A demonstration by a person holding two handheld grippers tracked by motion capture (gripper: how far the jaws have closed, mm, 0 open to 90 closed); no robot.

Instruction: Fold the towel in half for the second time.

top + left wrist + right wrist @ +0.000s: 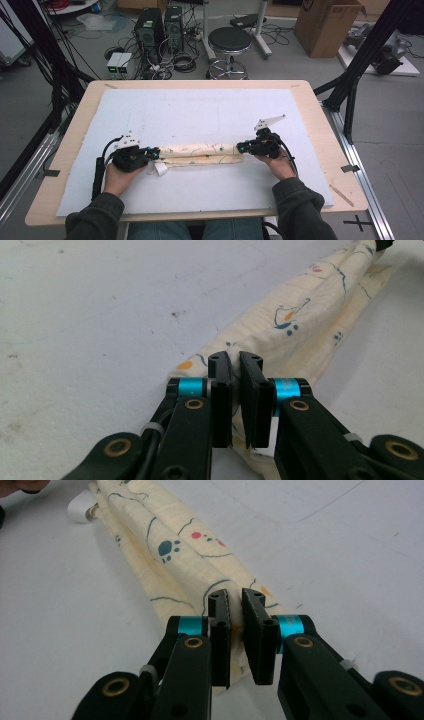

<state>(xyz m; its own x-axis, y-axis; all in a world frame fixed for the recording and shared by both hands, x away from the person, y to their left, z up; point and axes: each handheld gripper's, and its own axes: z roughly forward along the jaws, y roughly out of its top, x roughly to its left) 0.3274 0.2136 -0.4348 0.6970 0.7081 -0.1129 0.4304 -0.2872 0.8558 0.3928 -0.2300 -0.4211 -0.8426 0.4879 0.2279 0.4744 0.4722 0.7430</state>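
Left gripper (235, 360) and right gripper (235, 596) each pinch one end of the cloth (202, 153) (cream, printed, folded long) on the table (200, 110).

A wooden table (320, 107) carries a white mat (200, 112) that covers most of its top. A wooden stick (341, 195) lies on the bare table edge at lower right. On the floor at upper centre stands a round black stool (229, 41). 2 black computer towers (159, 27) stand left of it, with coiled cables (182, 62) between them and the stool. 2 small white boxes (119, 64) sit left of the towers. A cardboard box (327, 25) occupies the upper right.
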